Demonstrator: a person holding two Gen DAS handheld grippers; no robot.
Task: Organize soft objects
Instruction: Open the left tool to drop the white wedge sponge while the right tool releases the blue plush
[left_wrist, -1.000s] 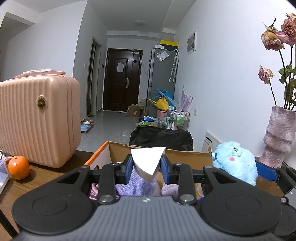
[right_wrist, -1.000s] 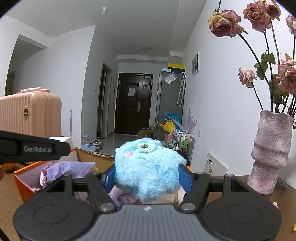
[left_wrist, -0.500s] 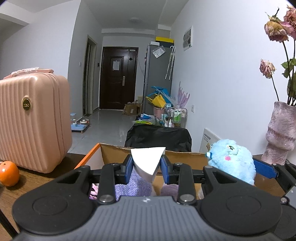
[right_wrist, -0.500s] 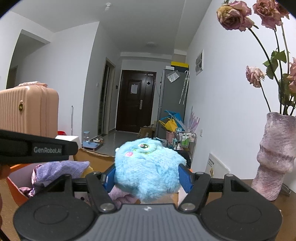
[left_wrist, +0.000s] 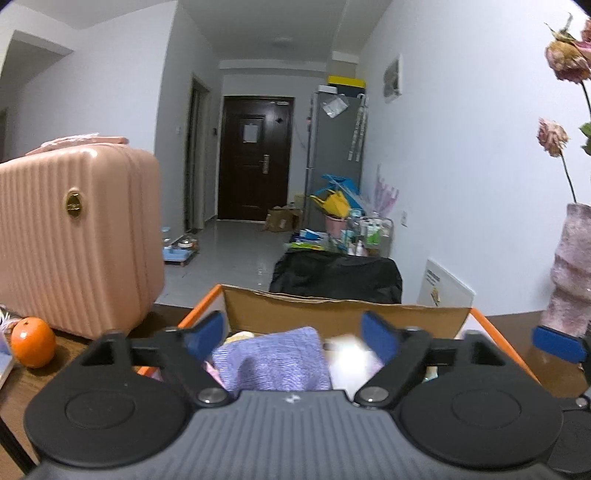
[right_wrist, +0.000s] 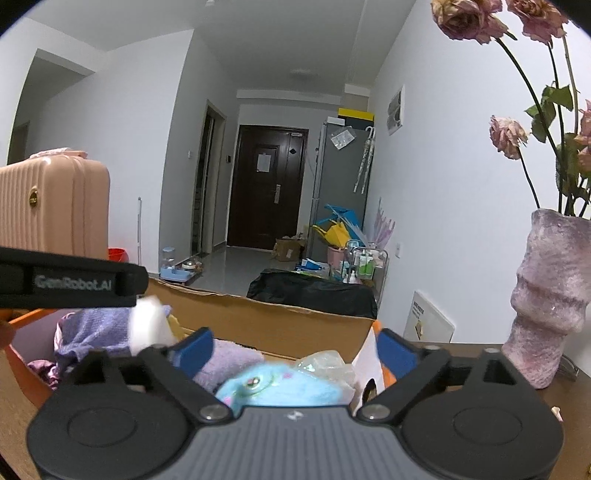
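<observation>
An open cardboard box (left_wrist: 332, 308) with orange outer walls stands right in front of both grippers. My left gripper (left_wrist: 291, 332) hovers over it, its jaws opening wide with nothing pressed between them. A blurred white wedge-shaped piece (left_wrist: 347, 350) falls beside a purple knitted cloth (left_wrist: 273, 358) inside the box. My right gripper (right_wrist: 295, 350) is also opening, and the blue plush toy (right_wrist: 280, 387) lies loose below its pads in the box (right_wrist: 280, 325). In the right wrist view the white piece (right_wrist: 147, 325) shows under the left gripper's finger (right_wrist: 74, 282).
A pink hard-shell suitcase (left_wrist: 77, 236) and an orange (left_wrist: 32, 341) sit on the wooden table to the left. At the right stands a pinkish vase (right_wrist: 550, 299) of dried roses. Behind the table, a black bag lies on the hallway floor.
Both grippers have opened. The left one let go of the white piece and the right one let go of the blue plush; both dropped into the box.
</observation>
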